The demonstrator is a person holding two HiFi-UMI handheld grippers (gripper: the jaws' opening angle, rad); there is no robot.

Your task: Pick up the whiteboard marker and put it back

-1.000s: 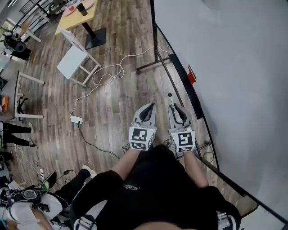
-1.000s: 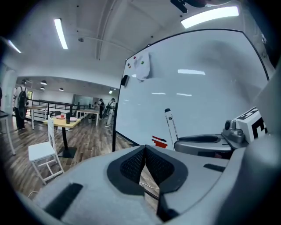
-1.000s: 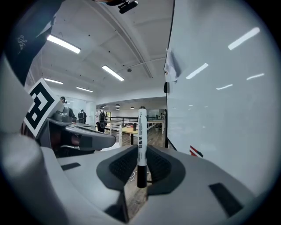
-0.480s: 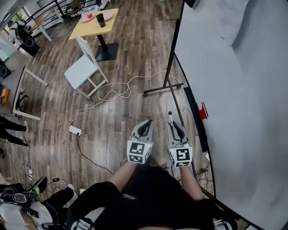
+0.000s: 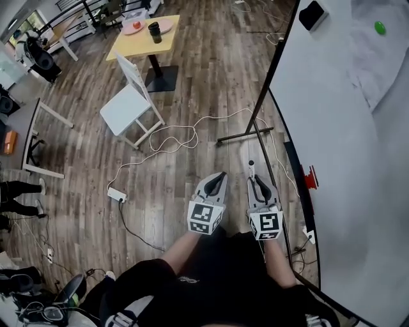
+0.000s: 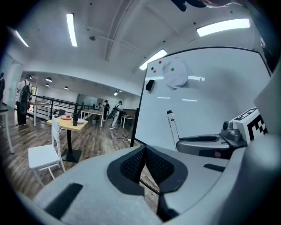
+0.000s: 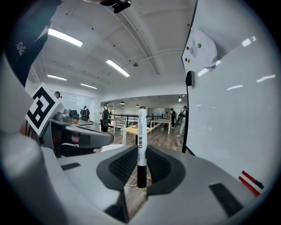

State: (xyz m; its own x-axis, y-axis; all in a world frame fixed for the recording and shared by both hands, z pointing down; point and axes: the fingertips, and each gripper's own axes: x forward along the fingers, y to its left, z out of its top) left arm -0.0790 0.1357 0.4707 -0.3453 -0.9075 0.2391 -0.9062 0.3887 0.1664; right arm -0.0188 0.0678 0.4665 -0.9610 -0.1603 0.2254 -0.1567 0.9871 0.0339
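Left gripper [image 5: 220, 177] and right gripper [image 5: 256, 183] advance along the whiteboard [image 5: 358, 159] (white chair [image 5: 128, 105] nearer); eraser [image 5: 312, 14], green magnet [image 5: 380, 27] emerge at one o'clock.

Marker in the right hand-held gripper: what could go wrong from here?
1. The marker stands upright, pinched near its lower end by the right hand-held gripper; a bump could tilt or drop it.
2. The cable and the foot of the whiteboard stand lie on the floor ahead: possible trip hazards.

White marker [image 7: 141, 132], black ends. Left gripper [image 5: 221, 174] and right gripper [image 5: 255, 181]: grey, black pads [image 7: 124, 165], black-and-white patterned cubes [image 5: 206, 217]. Yellow table [image 5: 132, 47] at eleven o'clock; white chair [image 5: 124, 108]; brown plank floor [image 5: 192, 83]; green dot [image 5: 380, 27] at one o'clock.
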